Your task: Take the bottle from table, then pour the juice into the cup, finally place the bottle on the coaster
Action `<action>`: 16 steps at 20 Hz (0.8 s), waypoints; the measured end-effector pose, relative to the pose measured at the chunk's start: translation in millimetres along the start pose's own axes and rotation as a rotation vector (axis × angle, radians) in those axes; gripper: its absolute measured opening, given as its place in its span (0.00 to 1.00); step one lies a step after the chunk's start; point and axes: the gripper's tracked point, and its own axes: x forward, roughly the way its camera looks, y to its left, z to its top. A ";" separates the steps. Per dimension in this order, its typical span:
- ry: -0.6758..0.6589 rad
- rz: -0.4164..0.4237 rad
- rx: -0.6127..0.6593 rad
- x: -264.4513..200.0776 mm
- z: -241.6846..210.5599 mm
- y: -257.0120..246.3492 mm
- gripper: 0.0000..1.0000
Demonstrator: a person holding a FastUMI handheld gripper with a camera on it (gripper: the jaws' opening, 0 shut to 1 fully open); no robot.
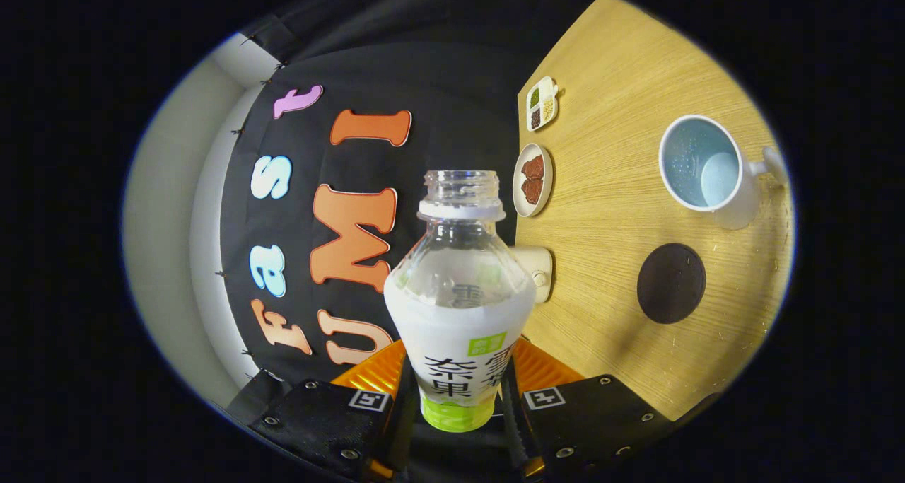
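Your fingers (458, 398) are closing on the bottle (458, 306), one pressing each side of its lower body at the bottom centre of the frame, so you are gripping it firmly. You are holding it so that its neck is pointing up the frame toward the black booth wall, with the open, capless mouth and white neck ring sitting near the middle of the picture. Its clear upper part is looking empty or nearly so; the white label is hiding the rest, so you cannot tell how much juice is inside.

You are seeing the desk (608, 186) tilted, filling the right half of the frame as a pale wooden surface. On it the cup (707, 168), white with a pale blue inside and a handle on its right, is sitting in the upper right, well apart from the bottle. Just below it the dark round coaster (671, 283) is lying bare at mid-right. Along the desk's left edge a small plate (533, 179) with brown pieces is resting right of the bottle's mouth, and a divided dish (542, 102) is lying above that plate.
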 end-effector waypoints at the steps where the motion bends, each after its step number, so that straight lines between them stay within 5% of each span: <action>1: 0.001 0.001 0.018 -0.1 -0.3 1.6 0.55; 16: -0.028 -0.024 0.187 -3.5 18.1 -7.7 0.55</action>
